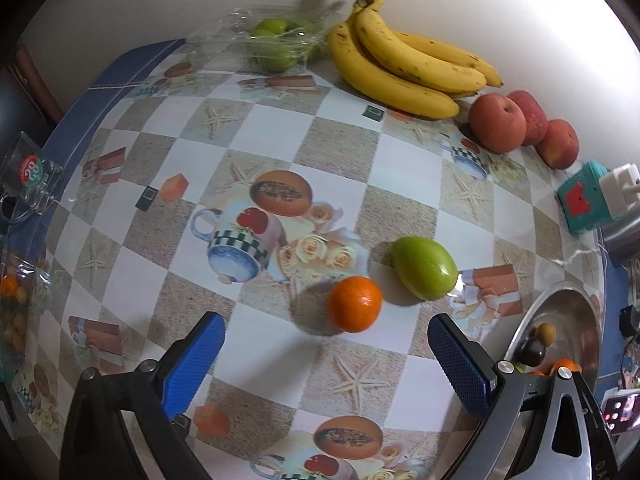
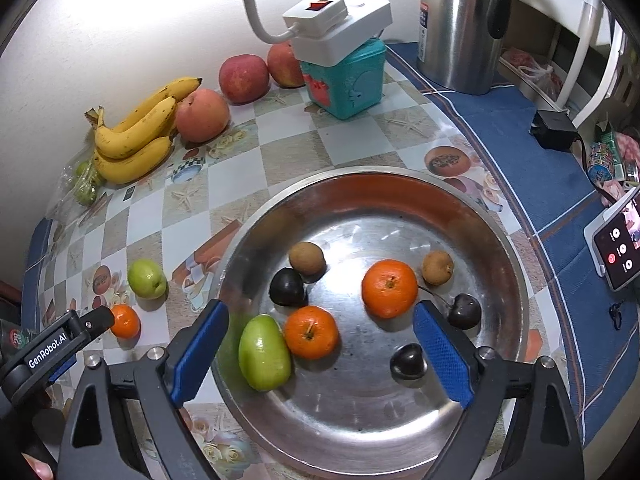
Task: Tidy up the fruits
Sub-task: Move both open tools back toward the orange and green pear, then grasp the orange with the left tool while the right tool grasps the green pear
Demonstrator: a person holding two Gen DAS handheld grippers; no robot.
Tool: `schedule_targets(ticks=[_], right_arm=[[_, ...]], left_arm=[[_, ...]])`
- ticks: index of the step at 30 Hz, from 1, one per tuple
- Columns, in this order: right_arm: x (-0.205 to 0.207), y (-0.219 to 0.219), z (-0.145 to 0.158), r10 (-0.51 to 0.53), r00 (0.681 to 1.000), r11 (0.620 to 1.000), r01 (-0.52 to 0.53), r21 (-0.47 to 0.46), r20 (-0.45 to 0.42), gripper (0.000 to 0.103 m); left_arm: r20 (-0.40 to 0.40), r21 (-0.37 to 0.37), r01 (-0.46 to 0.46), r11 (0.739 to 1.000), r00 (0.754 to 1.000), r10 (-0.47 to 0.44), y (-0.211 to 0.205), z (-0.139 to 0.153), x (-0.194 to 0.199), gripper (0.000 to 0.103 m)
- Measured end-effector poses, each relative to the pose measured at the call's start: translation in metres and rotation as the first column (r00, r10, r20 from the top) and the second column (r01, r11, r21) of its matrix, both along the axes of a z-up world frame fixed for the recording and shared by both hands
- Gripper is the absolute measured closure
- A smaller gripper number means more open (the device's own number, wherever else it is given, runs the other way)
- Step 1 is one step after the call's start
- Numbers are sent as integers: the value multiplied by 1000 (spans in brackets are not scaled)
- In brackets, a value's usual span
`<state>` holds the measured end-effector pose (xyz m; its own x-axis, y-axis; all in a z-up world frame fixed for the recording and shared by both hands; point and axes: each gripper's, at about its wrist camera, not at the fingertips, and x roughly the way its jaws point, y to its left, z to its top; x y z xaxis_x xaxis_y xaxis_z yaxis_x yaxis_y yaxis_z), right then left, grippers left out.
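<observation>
A home kitchen table: patterned tablecloth (image 1: pixel 280 128), steel kettle (image 2: pixel 460 24), bananas (image 1: pixel 408 64), and a power strip (image 2: pixel 336 20).

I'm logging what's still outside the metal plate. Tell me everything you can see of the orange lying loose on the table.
The orange is small, round and bright, with a smooth, slightly glossy peel; no stalk end shows from the left wrist. It lies on the patterned tablecloth, outside the plate, close beside the green fruit; whether they touch is unclear. It sits just ahead of the left tool, whose blue pads stand wide apart, clear of it. Nothing holds it.
</observation>
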<state>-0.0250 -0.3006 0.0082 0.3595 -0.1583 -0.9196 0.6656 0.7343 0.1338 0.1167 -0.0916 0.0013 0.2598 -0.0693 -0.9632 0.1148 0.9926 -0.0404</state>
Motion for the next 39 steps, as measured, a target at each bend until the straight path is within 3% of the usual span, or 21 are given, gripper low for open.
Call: schedule_targets(ticks=[21, 33, 39], right_arm=[[35, 49, -10, 139, 990, 989, -140, 44, 15, 9], [50, 67, -21, 196, 980, 980, -195, 43, -25, 9], [52, 66, -23, 189, 982, 981, -187, 45, -27, 9]], left_arm=[[-31, -36, -121, 992, 992, 120, 54, -3, 19, 0], [-108, -109, -94, 990, 991, 82, 44, -23, 17, 0], [-109, -148, -54, 987, 993, 38, 35, -27, 16, 7]])
